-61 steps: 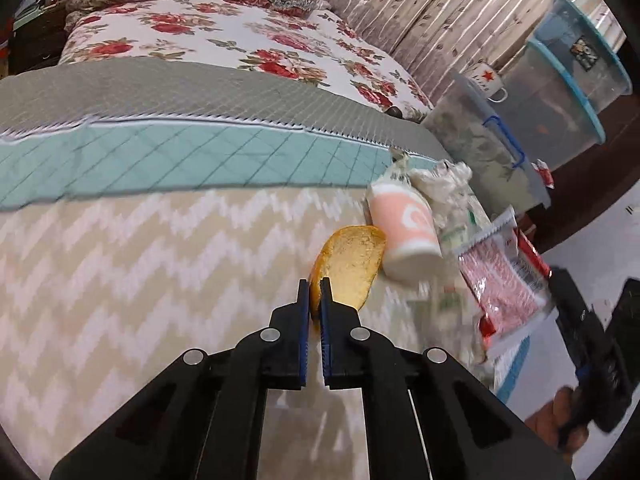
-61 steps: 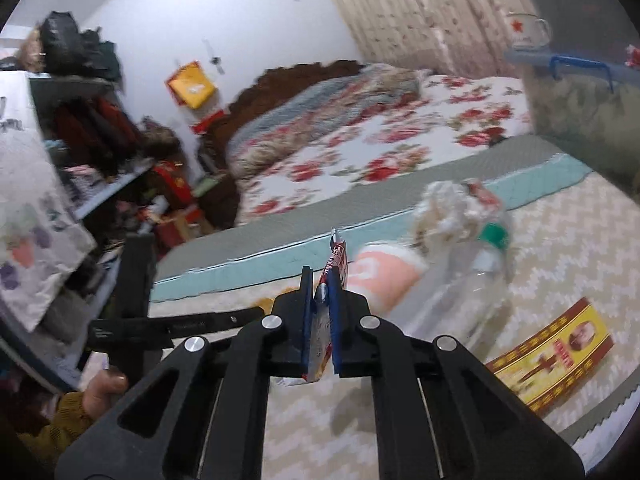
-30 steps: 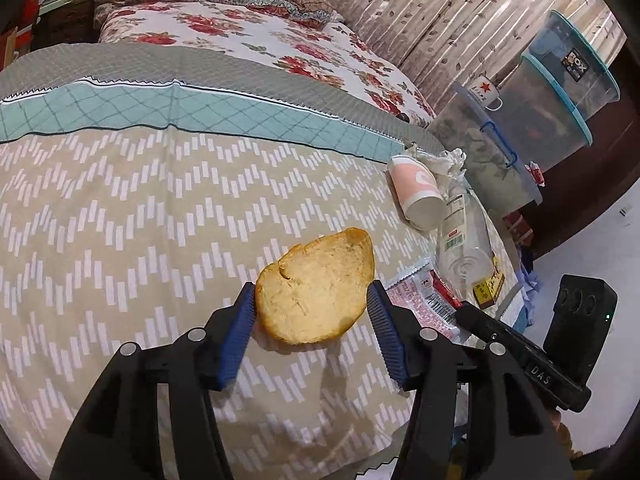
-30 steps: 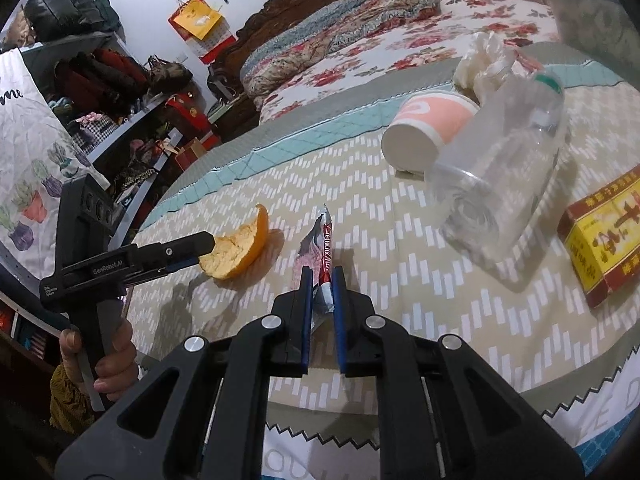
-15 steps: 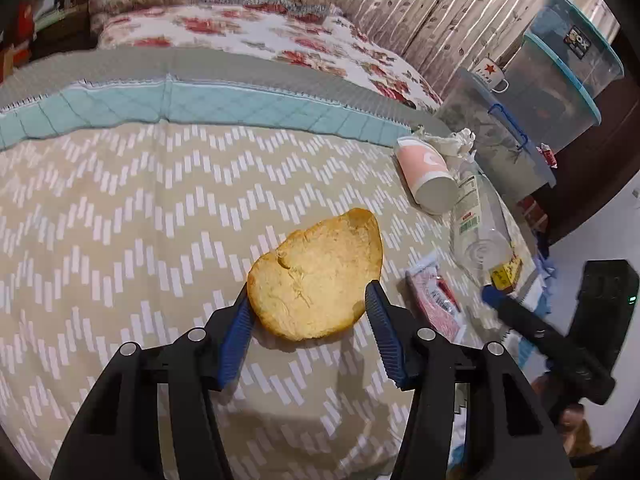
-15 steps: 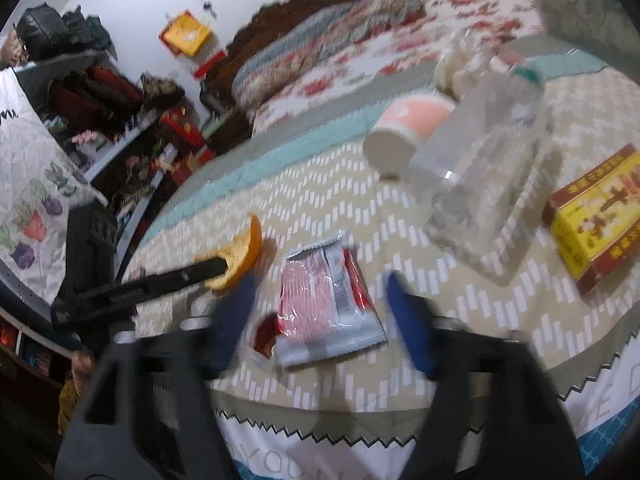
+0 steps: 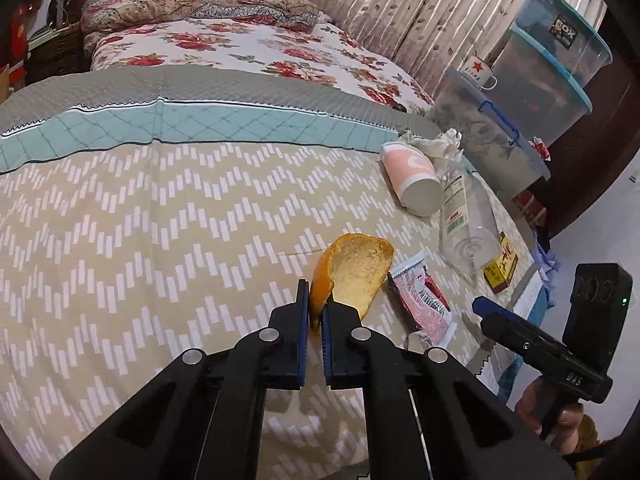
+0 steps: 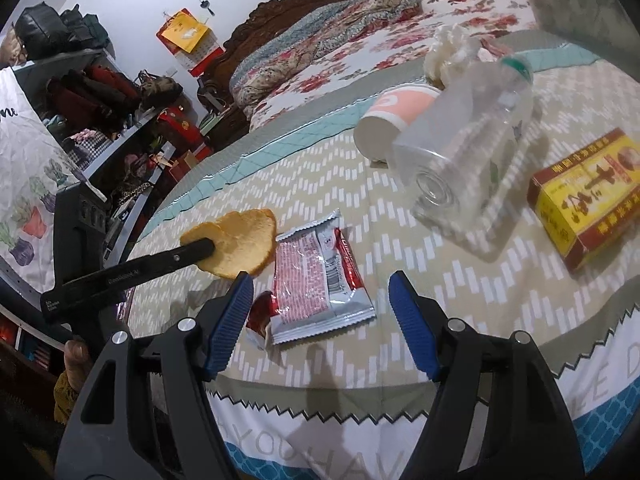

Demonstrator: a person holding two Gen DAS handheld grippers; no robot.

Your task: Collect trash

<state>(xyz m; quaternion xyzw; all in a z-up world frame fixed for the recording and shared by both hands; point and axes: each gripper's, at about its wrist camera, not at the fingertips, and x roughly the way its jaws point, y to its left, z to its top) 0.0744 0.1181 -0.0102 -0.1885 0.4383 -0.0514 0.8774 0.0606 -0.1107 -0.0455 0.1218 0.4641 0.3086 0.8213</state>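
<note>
On the quilted bed cover [image 7: 160,220], woven with beige and white chevrons, your left tool [image 7: 315,306] is clenched on the near edge of a curved orange peel [image 7: 356,272], its outside glossy orange, its inside pale and pithy. Just beside the peel lies a flat, crinkled foil wrapper [image 8: 316,276], red and silver with saw-tooth ends, resting between the spread blue ribbed pads of your right tool [image 8: 320,300], which is released and touches nothing. Farther along the bed lie a pink paper cup [image 8: 392,120] on its side, a clear plastic bottle [image 8: 468,148], crumpled tissue [image 8: 444,52] and a yellow-and-red cardboard box [image 8: 588,192].
</note>
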